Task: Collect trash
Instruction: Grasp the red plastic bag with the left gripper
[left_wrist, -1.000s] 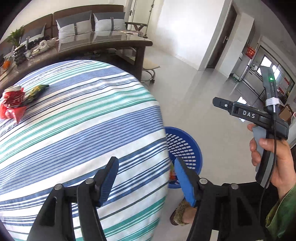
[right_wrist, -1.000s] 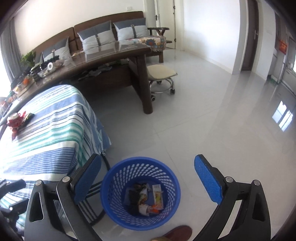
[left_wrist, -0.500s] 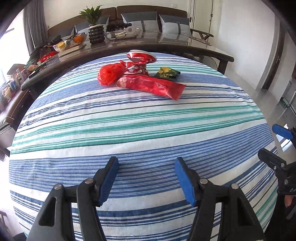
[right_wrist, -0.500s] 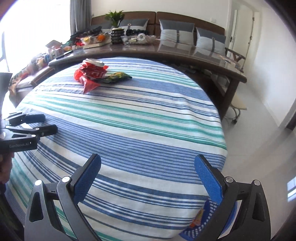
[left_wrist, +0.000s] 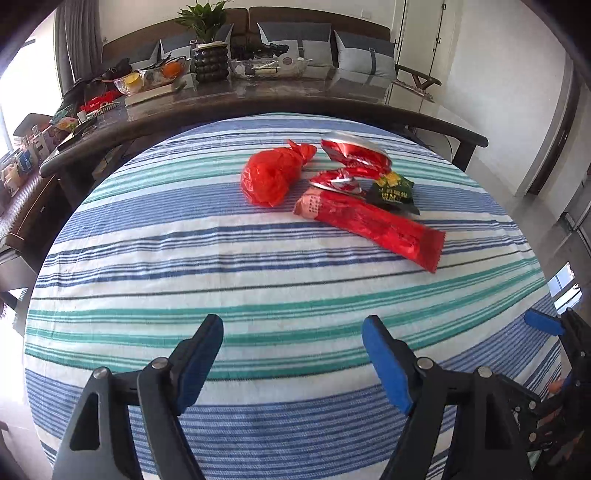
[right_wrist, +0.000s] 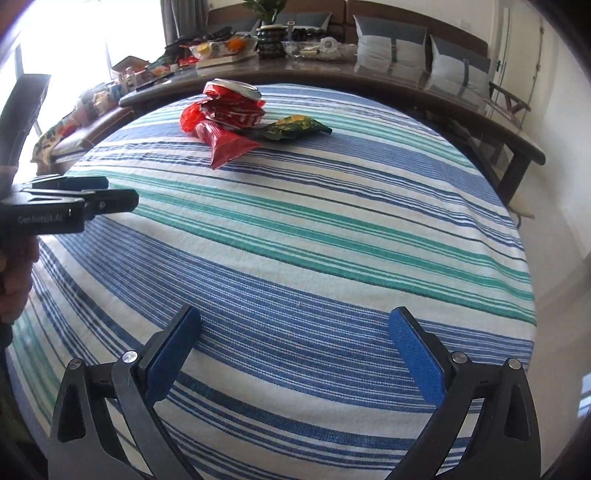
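Note:
A pile of trash lies at the far side of the striped table (left_wrist: 258, 280): a knotted red plastic bag (left_wrist: 273, 175), a crushed red can (left_wrist: 356, 153), a long red wrapper (left_wrist: 373, 223) and a green snack packet (left_wrist: 393, 190). The pile also shows in the right wrist view: can (right_wrist: 232, 105), red wrapper (right_wrist: 225, 142), green packet (right_wrist: 295, 127). My left gripper (left_wrist: 293, 334) is open and empty over the near table edge, well short of the pile. My right gripper (right_wrist: 293, 328) is open and empty, to the right of it.
A long dark wooden counter (left_wrist: 295, 99) curves behind the table, loaded with bowls, a potted plant (left_wrist: 207, 40) and clutter. A sofa with grey cushions (left_wrist: 354, 55) stands behind it. White tiled floor (left_wrist: 517, 162) lies to the right.
Both grippers swung from the floor basket at the table's right side to face the table. The left one has since moved closer to the trash pile. Both stay open.

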